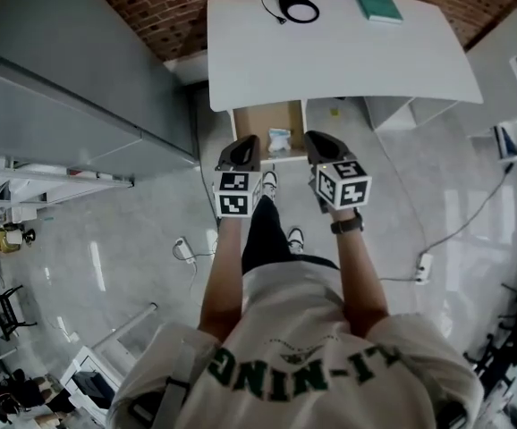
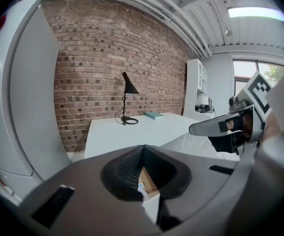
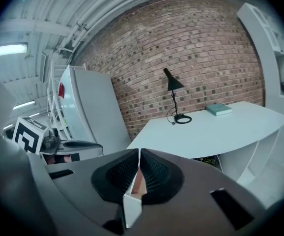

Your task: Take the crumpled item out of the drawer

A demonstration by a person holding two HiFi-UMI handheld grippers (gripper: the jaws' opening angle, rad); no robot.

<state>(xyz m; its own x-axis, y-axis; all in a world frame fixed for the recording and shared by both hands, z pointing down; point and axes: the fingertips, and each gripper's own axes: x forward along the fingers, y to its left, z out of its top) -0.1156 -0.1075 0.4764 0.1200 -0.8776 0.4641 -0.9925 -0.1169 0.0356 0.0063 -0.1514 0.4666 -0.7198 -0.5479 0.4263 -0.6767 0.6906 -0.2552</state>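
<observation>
**Both claws shut and empty above the open drawer**

The left claw (image 2: 143, 155) is closed tight, pads meeting with nothing between them. The right claw (image 3: 138, 157) is the same, with only a thin slit showing. They hang side by side, near each other, just on the near side of the drawer (image 1: 257, 120).

The drawer stands pulled out from under the near edge of the white bench (image 1: 330, 56). The crumpled item (image 1: 279, 139), a small pale wad, lies in the drawer's right half, close to its near wall. A lamp (image 1: 296, 7) and a book (image 1: 377, 1) sit at the far edge of the bench, well apart from the work.

What could go wrong:
- A claw that goes down while shut would push the wad along the drawer floor instead of taking it.
- The wad looks light and springy, so a shallow pinch may slip off it.
- The drawer is narrow, so an opened claw may catch a wall or the bench edge above.
- The two claws are close enough to knock together if both reach in.
</observation>
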